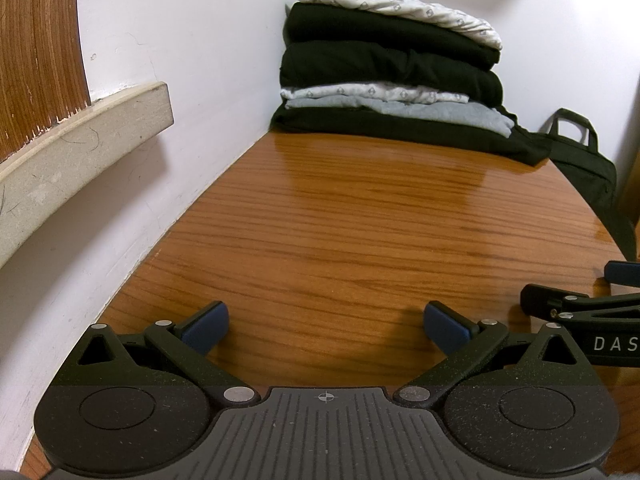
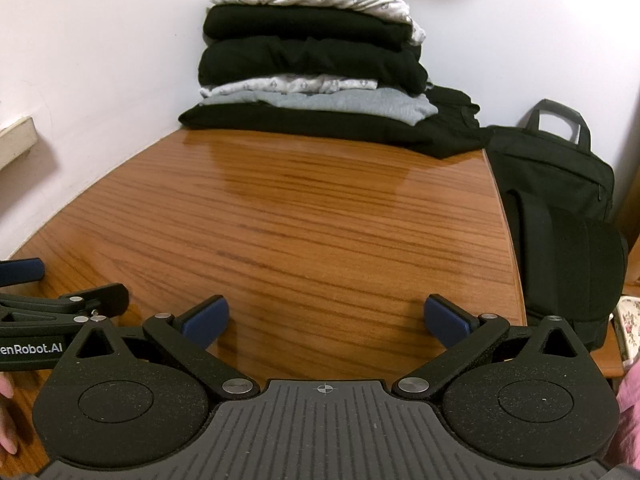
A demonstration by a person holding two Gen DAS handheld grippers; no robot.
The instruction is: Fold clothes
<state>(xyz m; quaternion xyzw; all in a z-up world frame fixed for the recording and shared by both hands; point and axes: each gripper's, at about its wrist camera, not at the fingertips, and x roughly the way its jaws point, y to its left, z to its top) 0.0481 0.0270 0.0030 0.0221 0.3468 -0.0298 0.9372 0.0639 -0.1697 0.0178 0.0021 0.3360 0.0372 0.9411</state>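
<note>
A stack of folded clothes point(image 1: 388, 80) point(image 2: 312, 68) sits at the far end of the wooden table point(image 1: 340, 232) point(image 2: 280, 220), in the corner of the white walls. Black, grey and white patterned garments lie layered in it, with a white patterned one on top. My left gripper point(image 1: 326, 326) stands open low over the near table, nothing between its blue pads point(image 1: 208, 326). My right gripper point(image 2: 326, 322) is open too, beside the left one, holding nothing. The stack is far ahead of both. Each gripper shows at the edge of the other's view.
A black bag point(image 2: 560, 216) point(image 1: 588, 168) leans at the table's right edge, against the wall. A pale ledge point(image 1: 80, 140) juts from the left wall below a wooden panel point(image 1: 40, 48). A hand point(image 2: 6, 420) shows at the lower left of the right wrist view.
</note>
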